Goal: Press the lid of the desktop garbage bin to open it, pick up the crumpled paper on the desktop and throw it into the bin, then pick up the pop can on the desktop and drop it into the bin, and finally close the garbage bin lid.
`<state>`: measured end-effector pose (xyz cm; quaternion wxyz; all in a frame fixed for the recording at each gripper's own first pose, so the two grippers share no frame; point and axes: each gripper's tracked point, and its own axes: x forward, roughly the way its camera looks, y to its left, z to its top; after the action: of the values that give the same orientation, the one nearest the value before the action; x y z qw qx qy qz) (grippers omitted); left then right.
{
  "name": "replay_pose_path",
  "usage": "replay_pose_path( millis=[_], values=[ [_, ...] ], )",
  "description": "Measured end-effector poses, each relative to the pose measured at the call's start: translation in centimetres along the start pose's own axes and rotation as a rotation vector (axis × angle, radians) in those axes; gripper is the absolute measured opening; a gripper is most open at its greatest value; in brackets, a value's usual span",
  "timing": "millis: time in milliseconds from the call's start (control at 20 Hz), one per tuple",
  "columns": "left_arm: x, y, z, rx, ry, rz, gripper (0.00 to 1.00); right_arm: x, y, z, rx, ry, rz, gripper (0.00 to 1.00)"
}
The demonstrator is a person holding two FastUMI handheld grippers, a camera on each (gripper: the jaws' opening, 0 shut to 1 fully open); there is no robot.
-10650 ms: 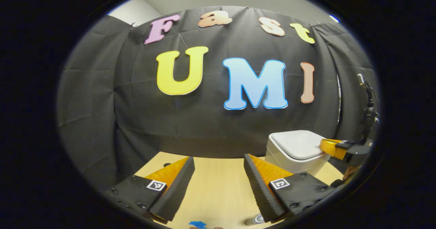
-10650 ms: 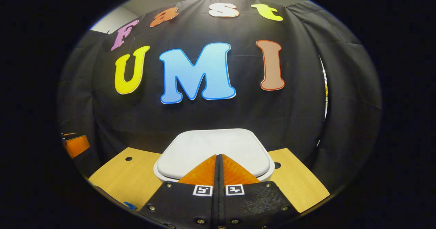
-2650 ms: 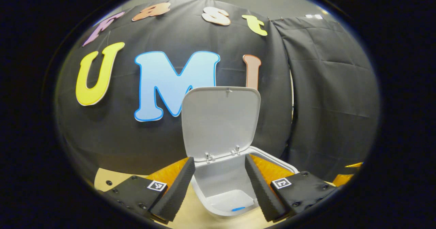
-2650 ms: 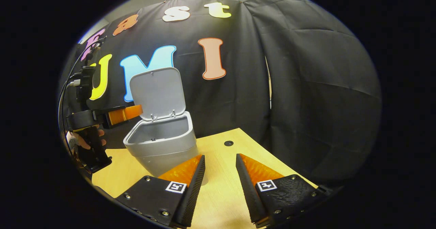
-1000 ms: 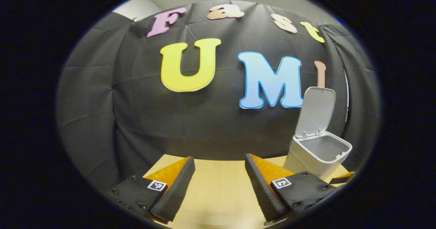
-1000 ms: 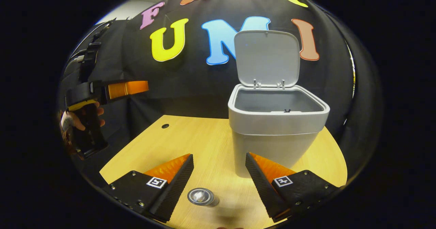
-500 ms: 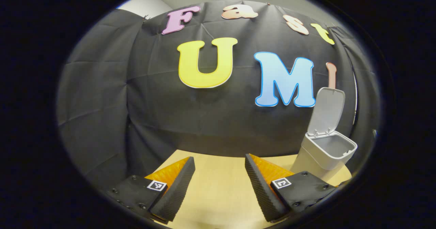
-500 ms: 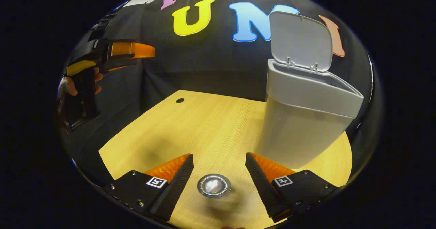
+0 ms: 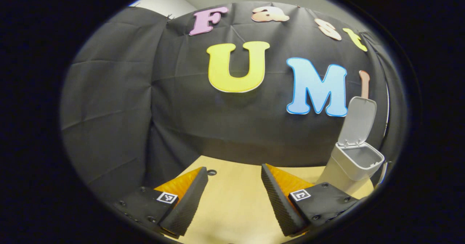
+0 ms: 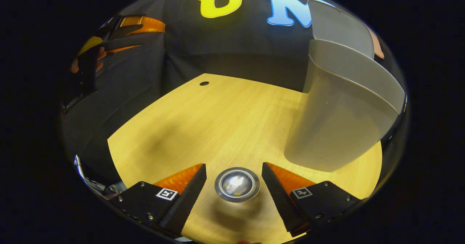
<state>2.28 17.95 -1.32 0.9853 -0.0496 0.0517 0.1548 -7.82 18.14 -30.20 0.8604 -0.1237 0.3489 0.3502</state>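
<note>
The pop can [image 10: 237, 184] stands upright on the wooden desktop [image 10: 225, 117], seen from above by its shiny end. My right gripper [image 10: 234, 180] is open and hangs over it, a finger on each side of the can, not touching. The grey garbage bin [image 10: 341, 109] stands to the right with its lid [image 10: 336, 22] raised. In the left gripper view the bin [image 9: 354, 166] is small at the far right, lid [image 9: 358, 120] up. My left gripper [image 9: 234, 186] is open above the desk with nothing between its fingers; the right gripper view shows it [image 10: 136, 28] held high at the upper left.
A hand [image 10: 85, 60] holds the left gripper at the upper left of the right gripper view. A small round hole [image 10: 204, 83] marks the desk's far side, also seen as a hole [image 9: 211, 172] in the left gripper view. Black cloth walls close off the back.
My right gripper has dropped toward the pop can, which now sits between its fingers and looks larger. My left gripper has swung left, so the bin has slid further right.
</note>
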Motion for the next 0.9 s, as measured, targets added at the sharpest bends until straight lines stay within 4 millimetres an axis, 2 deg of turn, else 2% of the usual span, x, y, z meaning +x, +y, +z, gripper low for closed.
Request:
replay_pose_path(
  millis=[400,450,550,700,900],
  values=[
    [-2.3,2.4,0.1,-0.021,0.001,0.105,0.94,1.7,-1.1,-3.1,-0.032,0.116,0.022,0.98],
    [-2.5,2.7,0.0,-0.027,0.002,0.113,0.94,1.6,-1.3,-3.2,-0.034,0.127,0.016,0.98],
    [-3.0,3.2,-0.3,-0.039,0.005,0.131,0.94,2.0,-1.8,-3.4,-0.03,0.142,0.012,0.87],
    [-3.5,4.0,-0.6,-0.05,0.012,0.156,0.99,2.0,-1.8,-3.4,-0.034,0.139,0.011,0.85],
    [-3.7,4.4,-0.8,-0.048,0.018,0.17,0.99,1.5,-1.6,-2.8,-0.048,0.116,0.02,0.85]
  ],
)
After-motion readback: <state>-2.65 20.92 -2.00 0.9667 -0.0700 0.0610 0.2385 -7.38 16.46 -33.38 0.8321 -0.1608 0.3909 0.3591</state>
